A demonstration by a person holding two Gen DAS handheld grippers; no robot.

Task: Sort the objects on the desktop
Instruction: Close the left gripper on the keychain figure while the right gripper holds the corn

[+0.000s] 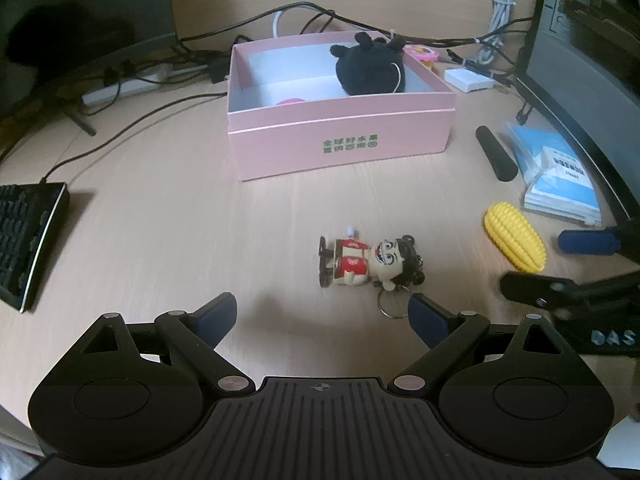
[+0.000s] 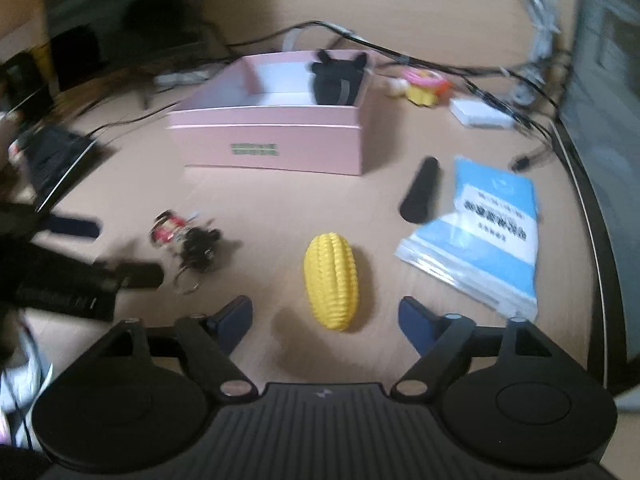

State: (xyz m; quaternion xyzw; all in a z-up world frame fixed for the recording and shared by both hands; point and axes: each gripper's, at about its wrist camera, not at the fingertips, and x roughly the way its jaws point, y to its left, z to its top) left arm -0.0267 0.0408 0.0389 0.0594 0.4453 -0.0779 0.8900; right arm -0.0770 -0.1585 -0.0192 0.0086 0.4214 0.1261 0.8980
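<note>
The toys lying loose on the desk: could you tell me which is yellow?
The corn toy, ridged and all yellow; the doll keychain is red and black.

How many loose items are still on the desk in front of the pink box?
4: the doll keychain ahead of the left gripper; the yellow corn toy ahead of the right gripper; the black cylinder; the blue packet. Others may sit hidden behind the pink box.

Pale wooden desk, cabled

Green Chinese print marks the pink box; "DAS" shows on the right tongs.
</note>
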